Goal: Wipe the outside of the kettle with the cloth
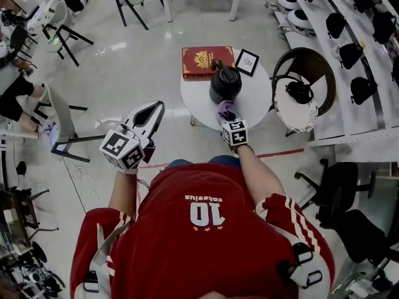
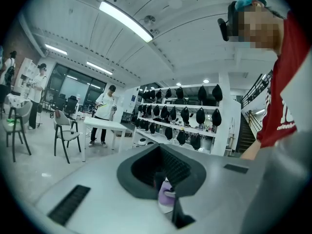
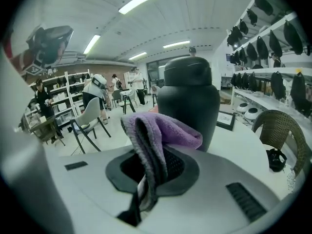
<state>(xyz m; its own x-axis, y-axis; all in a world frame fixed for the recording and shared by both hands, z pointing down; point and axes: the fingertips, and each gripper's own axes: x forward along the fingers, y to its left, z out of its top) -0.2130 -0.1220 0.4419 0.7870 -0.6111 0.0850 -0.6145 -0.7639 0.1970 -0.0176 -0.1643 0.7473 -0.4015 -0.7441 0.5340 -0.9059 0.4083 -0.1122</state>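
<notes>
**Kettle dead ahead of your right claw**

Your right gripper (image 1: 229,120) is clamped tight on the purple cloth (image 1: 225,109), and its own view confirms it: the cloth (image 3: 163,130) is pinched between the jaws and flops forward over them. The black kettle (image 1: 225,84) stands upright on the round white table (image 1: 257,104), straight out at 12 o'clock from that claw. Its long axis is vertical and its near wall faces you. In the right gripper view the kettle (image 3: 189,99) rises just behind the cloth. I can't tell whether the two are touching yet.

Your left gripper (image 1: 151,114) hangs off the table at 9 o'clock, well apart from the kettle, with its jaws together on nothing. So the right hand is clearly the nearer one.

My read is that the wipe needs a short push toward 12 o'clock, then a sweep round the body. Mind the red book (image 1: 207,61) and the small framed card (image 1: 247,61) beyond the kettle, because nothing is steadying it.
</notes>
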